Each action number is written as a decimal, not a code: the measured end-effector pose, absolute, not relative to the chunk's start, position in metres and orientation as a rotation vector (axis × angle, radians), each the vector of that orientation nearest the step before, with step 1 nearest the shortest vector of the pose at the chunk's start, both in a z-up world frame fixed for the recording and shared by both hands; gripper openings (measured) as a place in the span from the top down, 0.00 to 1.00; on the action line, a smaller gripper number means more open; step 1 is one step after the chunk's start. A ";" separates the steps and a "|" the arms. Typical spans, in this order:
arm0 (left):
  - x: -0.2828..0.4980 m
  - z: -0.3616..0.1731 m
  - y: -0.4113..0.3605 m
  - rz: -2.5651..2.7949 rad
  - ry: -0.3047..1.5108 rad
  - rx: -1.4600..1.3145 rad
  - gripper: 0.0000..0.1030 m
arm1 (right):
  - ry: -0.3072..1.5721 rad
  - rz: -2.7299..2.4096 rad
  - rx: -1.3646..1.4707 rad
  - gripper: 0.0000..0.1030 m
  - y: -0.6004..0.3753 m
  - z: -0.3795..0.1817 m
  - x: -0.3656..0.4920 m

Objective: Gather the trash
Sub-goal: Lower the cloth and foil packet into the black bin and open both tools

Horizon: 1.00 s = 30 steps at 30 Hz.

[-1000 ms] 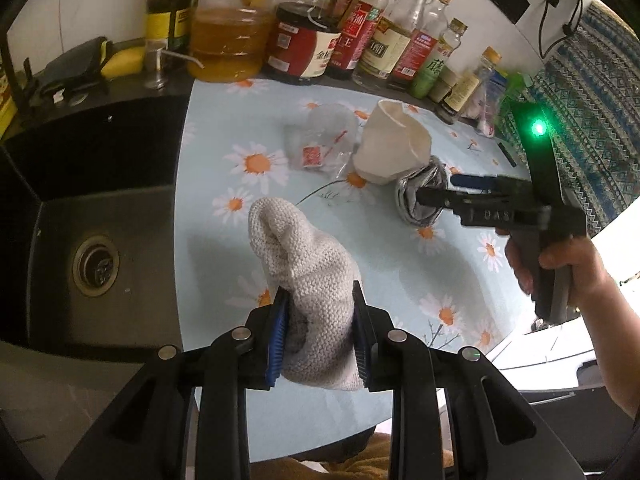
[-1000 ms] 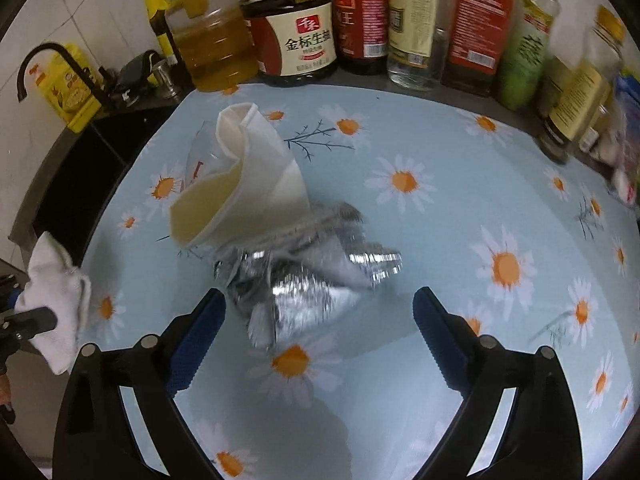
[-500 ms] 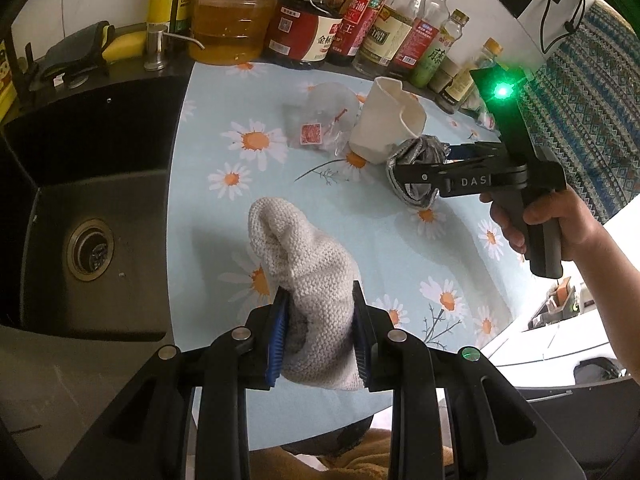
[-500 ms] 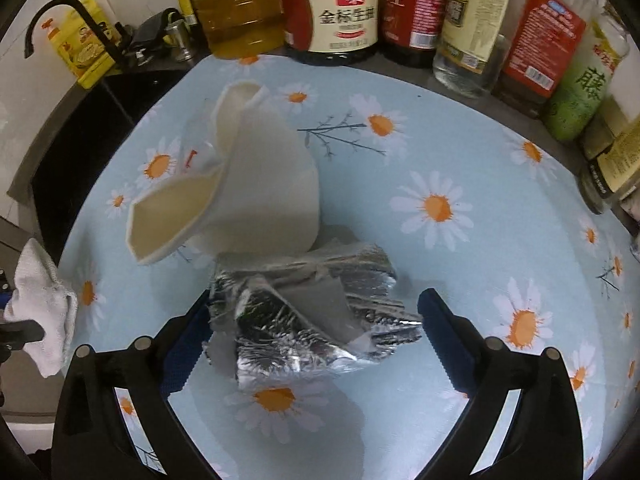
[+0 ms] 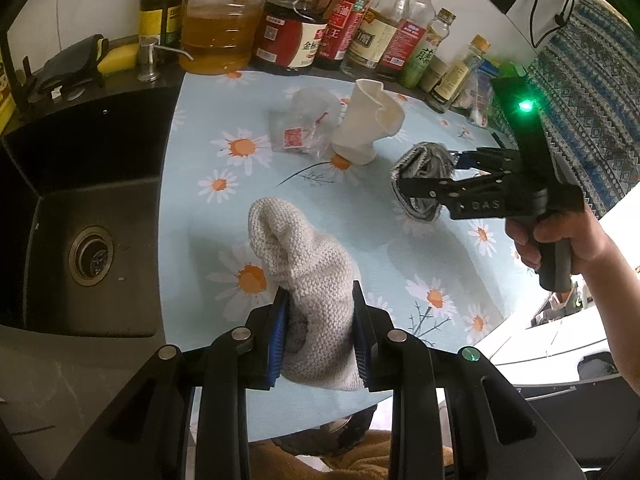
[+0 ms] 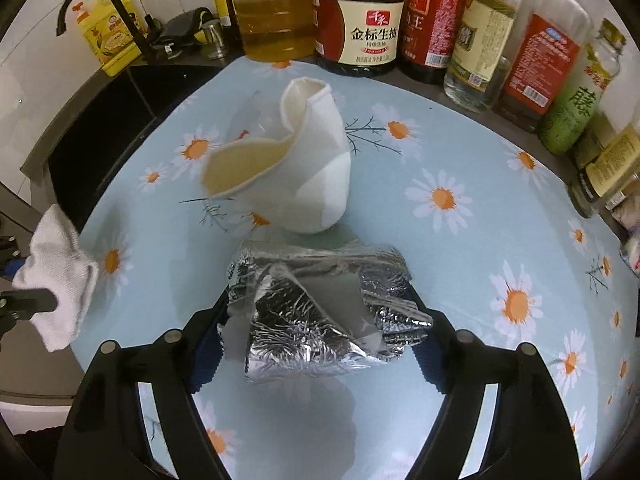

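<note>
My left gripper is shut on a grey-white knitted cloth, held above the daisy-print countertop near its front edge; the cloth also shows in the right wrist view. My right gripper has closed on a crumpled silver foil wrapper, its pads against both sides; in the left wrist view the wrapper hangs clear of the counter. A crushed white paper cup lies just beyond the foil. A clear plastic bag with a red label lies left of the cup.
A row of oil, soy sauce and vinegar bottles lines the back of the counter. A black sink with a drain sits left of the daisy mat. A black faucet and yellow box stand at the back left.
My right gripper moved forward around the foil wrapper, closed on it and lifted it off the counter. My left gripper kept hold of the cloth and stayed nearly still.
</note>
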<state>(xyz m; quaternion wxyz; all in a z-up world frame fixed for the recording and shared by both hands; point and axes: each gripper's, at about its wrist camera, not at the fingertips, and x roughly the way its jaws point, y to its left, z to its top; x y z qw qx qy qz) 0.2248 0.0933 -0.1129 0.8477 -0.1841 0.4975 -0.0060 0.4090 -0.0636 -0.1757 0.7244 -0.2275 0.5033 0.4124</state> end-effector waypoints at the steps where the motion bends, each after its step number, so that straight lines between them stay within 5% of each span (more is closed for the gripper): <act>1: 0.224 -0.112 0.090 -0.013 1.046 -0.385 0.74 | 1.104 0.912 -0.496 0.24 -0.067 -0.173 0.406; 30: 0.150 -0.125 -0.032 0.046 1.062 -0.413 0.74 | 1.034 1.083 -0.358 0.24 -0.203 -0.144 0.249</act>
